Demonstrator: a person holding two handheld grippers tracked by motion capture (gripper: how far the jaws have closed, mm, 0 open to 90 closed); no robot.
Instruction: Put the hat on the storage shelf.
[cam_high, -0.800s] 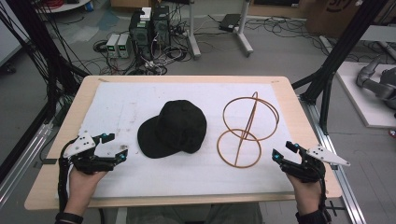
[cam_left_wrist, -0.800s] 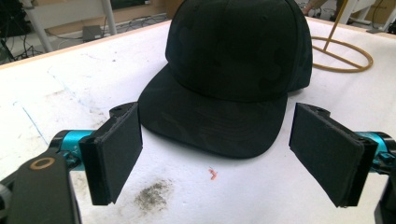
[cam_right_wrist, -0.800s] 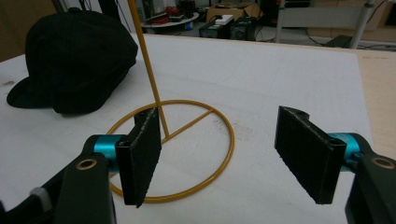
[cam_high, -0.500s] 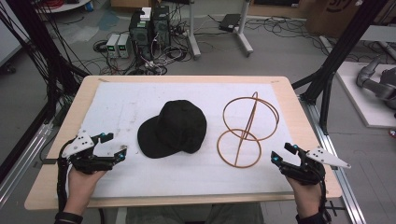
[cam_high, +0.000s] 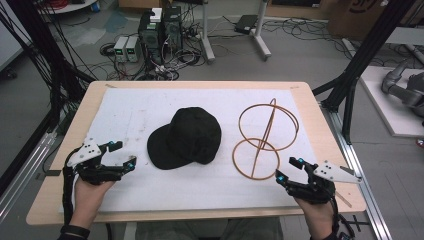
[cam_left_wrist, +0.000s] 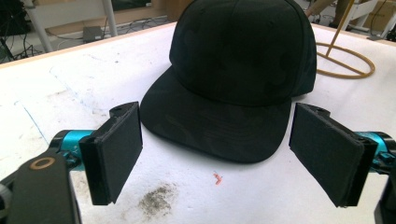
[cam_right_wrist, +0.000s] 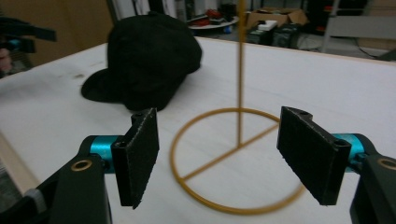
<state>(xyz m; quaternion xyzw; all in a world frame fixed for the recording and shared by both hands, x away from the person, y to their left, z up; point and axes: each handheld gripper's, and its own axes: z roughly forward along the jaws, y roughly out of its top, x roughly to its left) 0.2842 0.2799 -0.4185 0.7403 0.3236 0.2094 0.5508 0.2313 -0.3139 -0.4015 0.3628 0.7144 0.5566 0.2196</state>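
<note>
Resting on white padding, a black fabric cap (cam_high: 186, 138) neighbours a golden wire-ring stand (cam_high: 264, 138); both tongs gape empty.

Cap (cam_high: 186, 138) and wire stand (cam_high: 265, 137) block table centre.

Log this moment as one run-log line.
left tongs: open, facing cap brim, apart | right tongs: open, facing wire stand base ring, apart | cap flat on white mat

Wooden table (cam_high: 310, 107); white sheet (cam_high: 135, 107) atop; black cap (cam_high: 187, 137), wire stand (cam_high: 265, 140) on sheet.
</note>
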